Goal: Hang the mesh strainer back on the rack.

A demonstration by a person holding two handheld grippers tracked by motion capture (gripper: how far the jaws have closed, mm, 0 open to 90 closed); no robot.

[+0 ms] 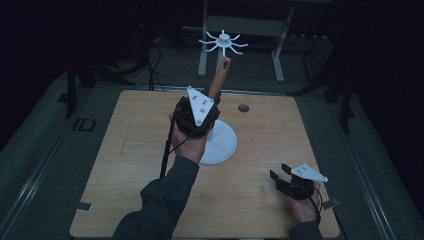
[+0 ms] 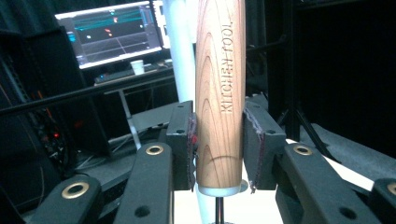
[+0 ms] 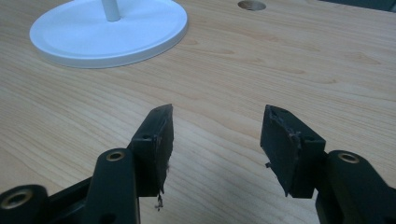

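Gripping a wooden handle point(image 2: 220, 93), the left gripper point(image 2: 218, 144) has its jaws closed against both sides of it, pads touching the wood. Writing burned into the handle reads "KITCHEN TOOL", running lengthwise up the grain. Handle is light brown, rounded, smooth, with visible grain rings near its lower end, where a white collar and a thin metal shank show below. In the high view the handle point(image 1: 220, 76) sticks up and tilts slightly right above the left gripper point(image 1: 197, 115), which is raised over the table point(image 1: 125, 165) near the stand point(image 1: 222, 145). The stand has a round white flat base, a white pole and a white spoked top with hook-like arms at the far side. Left hand point(image 1: 190, 145) wraps the gripper from below, forearm in a dark sleeve point(image 1: 160, 200) angling up from the bottom edge. Grey three-cornered plate with small holes sits on top of that gripper. Right gripper point(image 1: 281, 175) rests low near the table's near right corner, well apart from the stand, jaws spread wide with nothing between them. In the right gripper view, the right gripper point(image 3: 217, 140) shows frayed dark pads over bare light wood-grain tabletop, with the base point(image 3: 109, 32) ahead to the left and a round hole point(image 3: 251, 5) in the table farther off. A monitor point(image 2: 116, 32) with coloured lines glows behind the left gripper; its text is too small to read.
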